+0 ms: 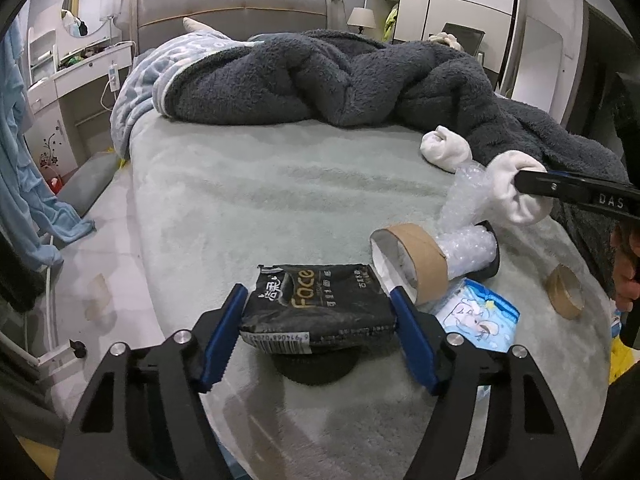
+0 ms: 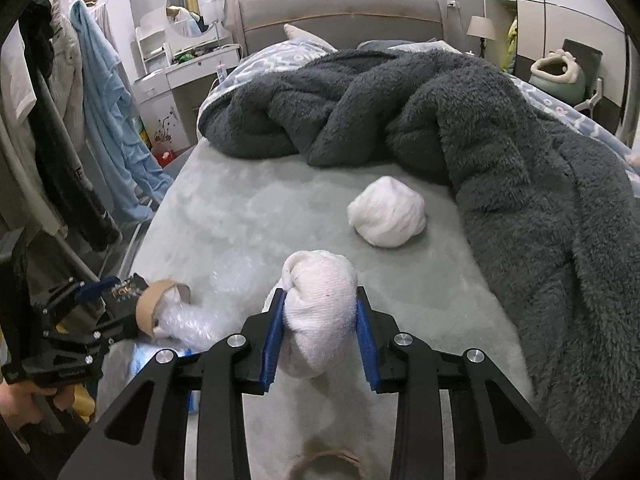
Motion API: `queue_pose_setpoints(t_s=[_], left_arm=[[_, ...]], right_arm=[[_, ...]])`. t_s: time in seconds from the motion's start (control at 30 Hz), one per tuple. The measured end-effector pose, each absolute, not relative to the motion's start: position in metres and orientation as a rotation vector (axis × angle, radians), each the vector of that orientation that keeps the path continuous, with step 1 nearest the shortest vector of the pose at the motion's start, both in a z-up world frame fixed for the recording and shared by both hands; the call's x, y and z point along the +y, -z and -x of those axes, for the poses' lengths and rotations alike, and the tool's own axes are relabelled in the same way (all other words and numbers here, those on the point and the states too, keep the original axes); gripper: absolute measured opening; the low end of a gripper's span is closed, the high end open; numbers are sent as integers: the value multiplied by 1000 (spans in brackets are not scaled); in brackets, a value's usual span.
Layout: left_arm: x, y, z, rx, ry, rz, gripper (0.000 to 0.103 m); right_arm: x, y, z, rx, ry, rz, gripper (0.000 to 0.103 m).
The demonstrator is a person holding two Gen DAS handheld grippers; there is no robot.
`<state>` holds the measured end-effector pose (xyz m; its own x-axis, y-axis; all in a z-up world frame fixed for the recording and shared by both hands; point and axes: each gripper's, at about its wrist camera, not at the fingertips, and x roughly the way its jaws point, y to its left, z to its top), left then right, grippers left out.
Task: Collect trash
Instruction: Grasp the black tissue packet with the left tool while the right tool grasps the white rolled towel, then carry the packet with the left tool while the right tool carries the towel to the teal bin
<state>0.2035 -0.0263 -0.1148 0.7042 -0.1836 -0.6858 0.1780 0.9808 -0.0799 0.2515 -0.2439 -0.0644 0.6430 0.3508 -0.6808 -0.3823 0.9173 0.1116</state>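
Left gripper (image 1: 316, 316) has its fingers clamped on a black face-tissue pack (image 1: 318, 312) at lower center; right gripper (image 2: 320, 332) squeezes a white sock ball (image 2: 320, 312) over the bed (image 2: 240, 216).

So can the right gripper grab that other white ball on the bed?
Probably not yet. The right gripper is shut on a white sock ball, so it's full. The other ball lies in the open ahead of it, nothing blocking it.
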Motion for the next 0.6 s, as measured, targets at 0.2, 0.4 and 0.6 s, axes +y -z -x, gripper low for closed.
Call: queue_pose_setpoints(t_s=[0.2,0.4,0.6], left_arm=[[-15,93,-194,684,218,76,73],[1,72,-182,614,201,124,73],[26,60,-167,588,125,131,73]], right_arm=[[-218,46,-245,722,-461,48,34],[-187,30,-233,694,-510,83,34],[-159,15,-224,661,-533,110,34]])
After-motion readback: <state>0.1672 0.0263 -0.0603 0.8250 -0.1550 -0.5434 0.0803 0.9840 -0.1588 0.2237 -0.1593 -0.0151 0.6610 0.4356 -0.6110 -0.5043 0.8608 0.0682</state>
